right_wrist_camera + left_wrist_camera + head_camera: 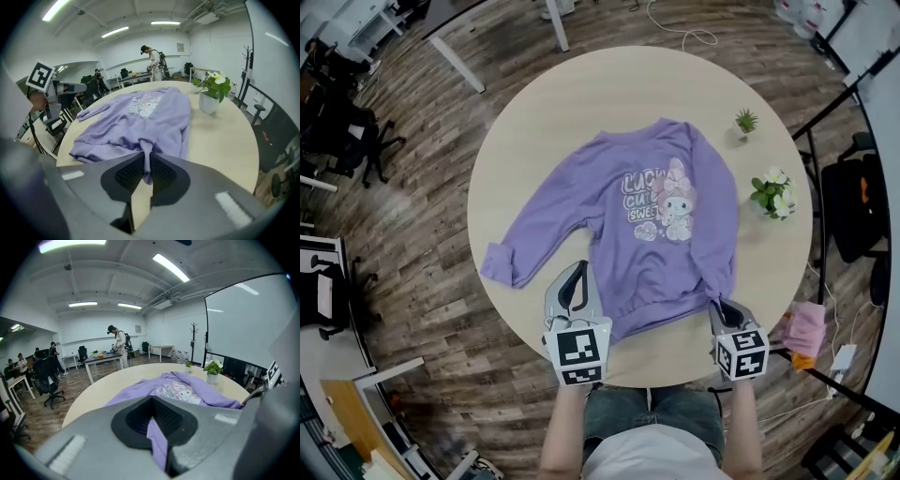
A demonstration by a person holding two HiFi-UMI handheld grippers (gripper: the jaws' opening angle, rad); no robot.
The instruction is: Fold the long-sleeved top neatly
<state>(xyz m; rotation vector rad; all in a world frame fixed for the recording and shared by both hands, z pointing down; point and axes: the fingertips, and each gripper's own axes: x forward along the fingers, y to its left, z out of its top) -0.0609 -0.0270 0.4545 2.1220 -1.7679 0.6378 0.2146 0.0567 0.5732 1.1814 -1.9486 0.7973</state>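
At the near edge of the long-sleeved top (656,234), left claw (574,281) and right claw (722,307) each clamp fabric; uneven lifting may skew it across the tabletop (534,112).

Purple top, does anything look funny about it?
A little. The purple top lies tilted on the table, and only one sleeve sticks out sideways.

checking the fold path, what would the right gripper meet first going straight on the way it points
The right gripper, shut on a ribbed edge of the purple top, would likely meet that top's body first.
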